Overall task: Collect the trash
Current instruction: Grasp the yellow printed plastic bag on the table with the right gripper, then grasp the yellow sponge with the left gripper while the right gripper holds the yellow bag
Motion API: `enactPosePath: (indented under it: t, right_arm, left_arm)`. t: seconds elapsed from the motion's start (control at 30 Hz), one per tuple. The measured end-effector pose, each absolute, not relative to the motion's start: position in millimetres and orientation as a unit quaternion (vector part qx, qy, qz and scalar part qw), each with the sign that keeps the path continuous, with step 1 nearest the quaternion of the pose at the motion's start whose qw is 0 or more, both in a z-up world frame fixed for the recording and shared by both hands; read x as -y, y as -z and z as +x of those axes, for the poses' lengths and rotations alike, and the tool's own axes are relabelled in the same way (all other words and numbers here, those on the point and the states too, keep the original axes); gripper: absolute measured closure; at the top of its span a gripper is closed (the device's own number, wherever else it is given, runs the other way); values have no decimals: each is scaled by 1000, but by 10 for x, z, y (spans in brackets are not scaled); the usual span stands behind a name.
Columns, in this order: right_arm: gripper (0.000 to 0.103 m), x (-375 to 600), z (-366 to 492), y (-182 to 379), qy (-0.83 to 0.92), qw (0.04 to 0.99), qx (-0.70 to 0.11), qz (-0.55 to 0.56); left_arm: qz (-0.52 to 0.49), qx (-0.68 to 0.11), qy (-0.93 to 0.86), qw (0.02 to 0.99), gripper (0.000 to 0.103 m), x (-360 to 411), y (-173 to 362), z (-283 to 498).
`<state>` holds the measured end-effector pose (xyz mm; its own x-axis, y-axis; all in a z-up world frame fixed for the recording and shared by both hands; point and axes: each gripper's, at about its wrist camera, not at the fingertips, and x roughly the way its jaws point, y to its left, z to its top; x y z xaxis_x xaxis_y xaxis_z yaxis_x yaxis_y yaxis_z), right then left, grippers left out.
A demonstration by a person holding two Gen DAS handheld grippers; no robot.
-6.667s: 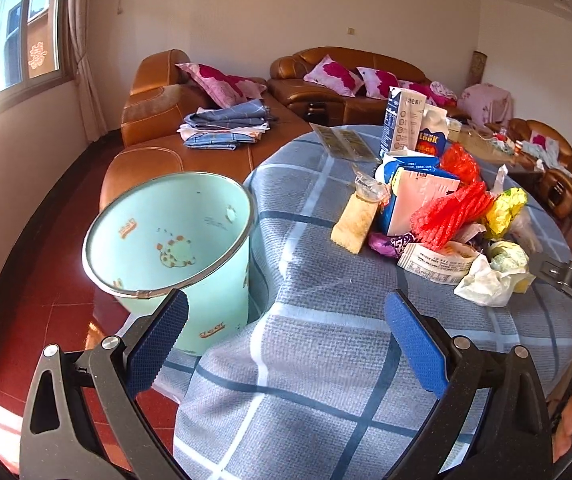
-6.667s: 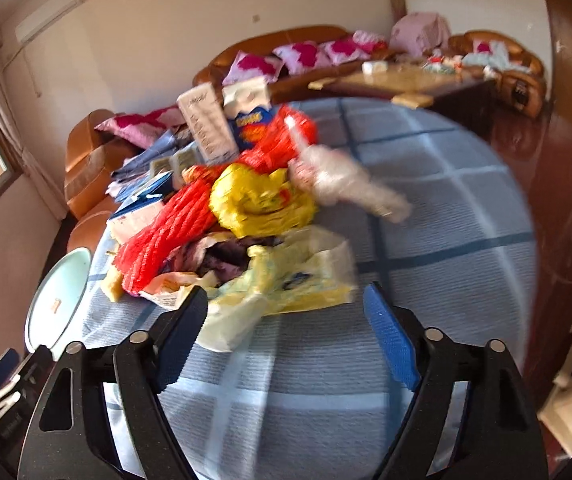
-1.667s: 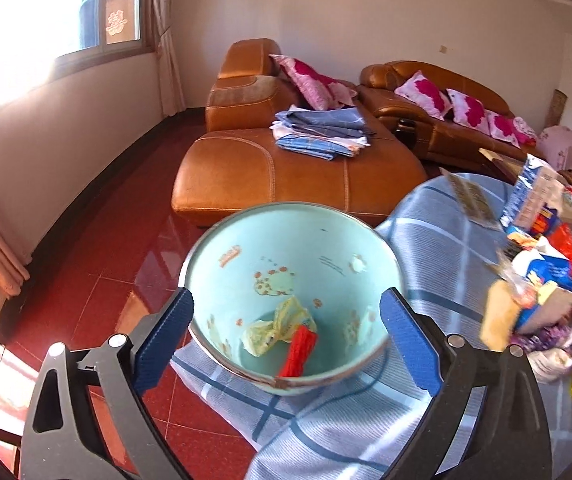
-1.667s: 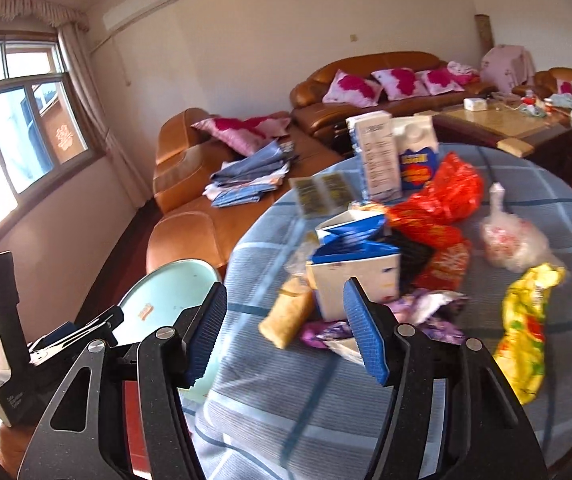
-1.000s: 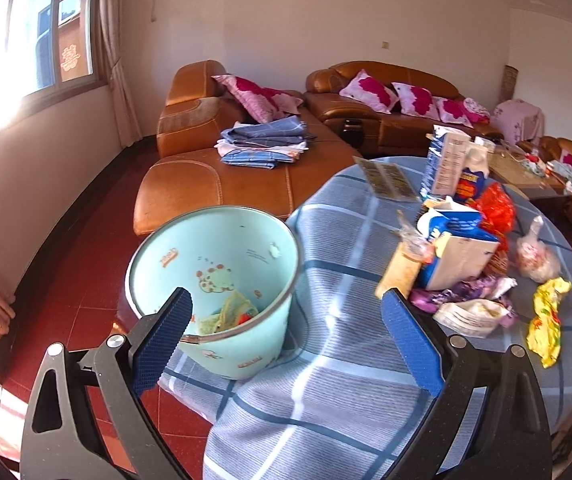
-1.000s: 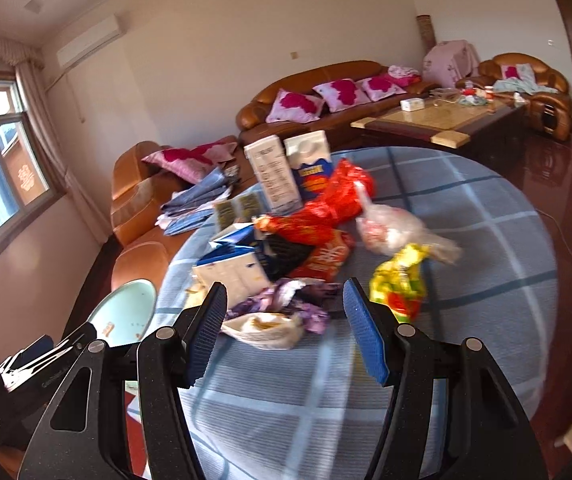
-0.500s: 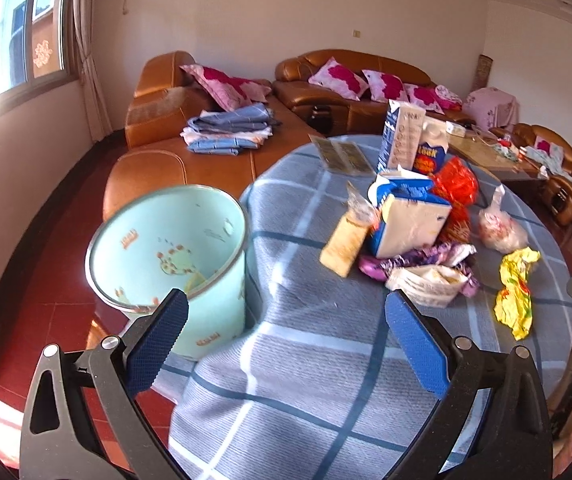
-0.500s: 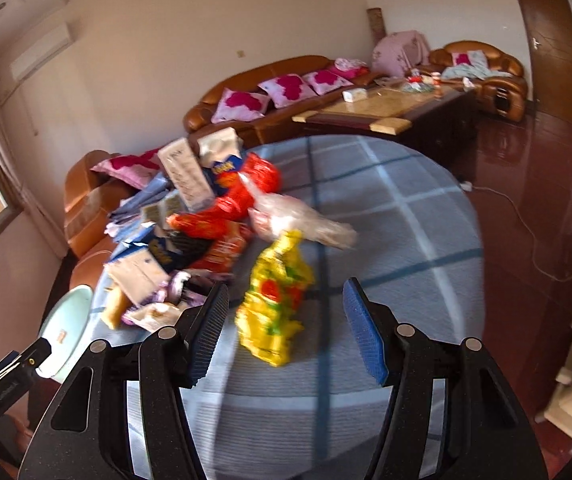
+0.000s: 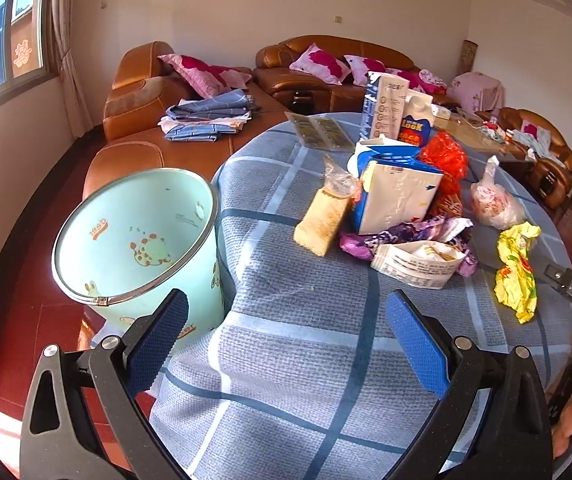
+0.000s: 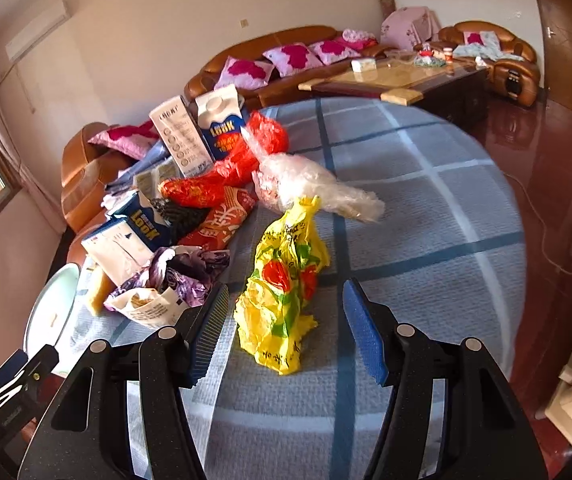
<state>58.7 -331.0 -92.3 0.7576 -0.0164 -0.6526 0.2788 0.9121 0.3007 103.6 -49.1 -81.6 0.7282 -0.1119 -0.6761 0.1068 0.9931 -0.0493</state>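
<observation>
A crumpled yellow plastic bag [image 10: 283, 280] lies on the blue checked tablecloth [image 10: 426, 216], straight ahead of my right gripper [image 10: 286, 332], which is open and empty with the bag's near end between its fingers. The bag also shows in the left wrist view [image 9: 516, 276]. My left gripper [image 9: 286, 344] is open and empty over the table's near edge. A pale green bin [image 9: 137, 236] stands left of the table. A trash pile lies beyond: white paper bag [image 9: 418, 264], purple wrapper [image 9: 406, 236], milk carton [image 9: 398, 196], red bags [image 10: 229, 176], clear bag [image 10: 306, 184].
Two upright cartons [image 10: 201, 132] stand at the table's far side. Brown leather sofas [image 9: 145, 120] with pink cushions and folded cloth stand behind. A wooden coffee table [image 10: 406, 80] is far right. Red tiled floor surrounds the table.
My right gripper has moved closer to the yellow bag, which now lies between its fingers. My left gripper has shifted slightly nearer the table; both stay open.
</observation>
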Motion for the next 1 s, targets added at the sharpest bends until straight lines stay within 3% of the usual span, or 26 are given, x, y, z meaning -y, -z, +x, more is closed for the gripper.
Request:
enactPosePath:
  t: [0.3, 0.6, 1.0]
  right_arm:
    - [44, 3317, 816, 1122, 77, 901, -378, 199]
    - [63, 3224, 918, 1156, 46, 897, -392, 199]
    - [70, 3227, 758, 914, 35, 918, -347, 190]
  left_arm:
    - [-11, -377, 48, 925, 6, 436, 897, 1200]
    - [-10, -388, 50, 920, 6, 452, 979, 1261]
    - [-14, -379, 54, 924, 7, 406, 933, 1413]
